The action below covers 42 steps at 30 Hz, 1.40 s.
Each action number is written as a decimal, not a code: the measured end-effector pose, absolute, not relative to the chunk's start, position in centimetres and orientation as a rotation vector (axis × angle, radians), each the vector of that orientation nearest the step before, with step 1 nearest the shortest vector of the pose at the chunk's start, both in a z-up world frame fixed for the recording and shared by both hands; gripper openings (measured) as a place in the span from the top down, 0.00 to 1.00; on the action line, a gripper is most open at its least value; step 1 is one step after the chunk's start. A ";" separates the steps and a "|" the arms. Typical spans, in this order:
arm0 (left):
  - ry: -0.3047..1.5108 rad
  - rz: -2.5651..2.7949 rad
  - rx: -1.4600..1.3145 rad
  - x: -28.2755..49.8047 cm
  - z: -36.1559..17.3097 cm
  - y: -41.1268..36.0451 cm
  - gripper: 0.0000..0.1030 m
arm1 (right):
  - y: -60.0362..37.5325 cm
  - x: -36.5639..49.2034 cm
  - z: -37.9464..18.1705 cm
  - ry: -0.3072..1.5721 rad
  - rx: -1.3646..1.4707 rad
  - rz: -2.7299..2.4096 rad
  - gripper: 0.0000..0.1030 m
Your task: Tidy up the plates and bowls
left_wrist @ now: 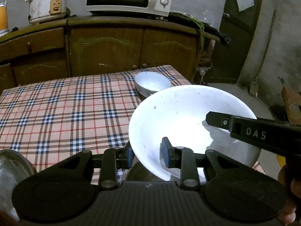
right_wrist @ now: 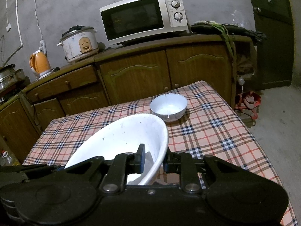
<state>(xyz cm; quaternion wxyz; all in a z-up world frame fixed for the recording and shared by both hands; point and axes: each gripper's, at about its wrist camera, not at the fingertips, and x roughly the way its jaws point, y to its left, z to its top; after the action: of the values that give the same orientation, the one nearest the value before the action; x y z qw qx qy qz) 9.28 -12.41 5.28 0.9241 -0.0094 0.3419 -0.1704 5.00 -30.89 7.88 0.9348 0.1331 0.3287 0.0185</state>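
My left gripper and right gripper each pinch the big white bowl's rim above the worktop.

Large bowl: near, over the desk.
Small bowl: on the desk, far right, beyond the large bowl.
Cabinet: behind the desk.
Microwave: on the cabinet.
Rice cooker: left of the microwave.

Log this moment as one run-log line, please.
left tool: shut on large bowl | right tool: same rim | small bowl: on table
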 end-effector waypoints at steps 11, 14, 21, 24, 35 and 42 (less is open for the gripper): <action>0.724 -0.366 -0.015 8.7 4.4 -12.8 0.71 | -31.2 3.9 7.1 0.693 0.285 0.022 0.76; 0.733 -0.367 -0.014 8.7 4.0 -12.9 0.71 | -31.2 3.7 6.7 0.702 0.284 0.021 0.76; 0.753 -0.369 -0.005 8.5 3.3 -12.8 0.71 | -31.2 3.4 5.7 0.726 0.288 0.020 0.76; 0.766 -0.369 0.000 8.3 2.8 -12.8 0.71 | -31.2 3.2 5.1 0.740 0.290 0.022 0.76; 0.829 -0.383 0.029 7.5 0.5 -12.4 0.71 | -30.5 1.7 2.2 0.814 0.273 0.020 0.76; 0.840 -0.383 0.063 7.1 -0.3 -12.2 0.71 | -30.1 0.9 0.4 0.865 0.282 0.028 0.76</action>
<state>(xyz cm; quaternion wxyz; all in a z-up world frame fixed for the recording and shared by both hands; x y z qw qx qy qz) 7.06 -12.24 -0.34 0.8950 0.0306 0.4050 -0.1845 0.93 -30.10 0.37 0.8982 0.1362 0.4177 0.0134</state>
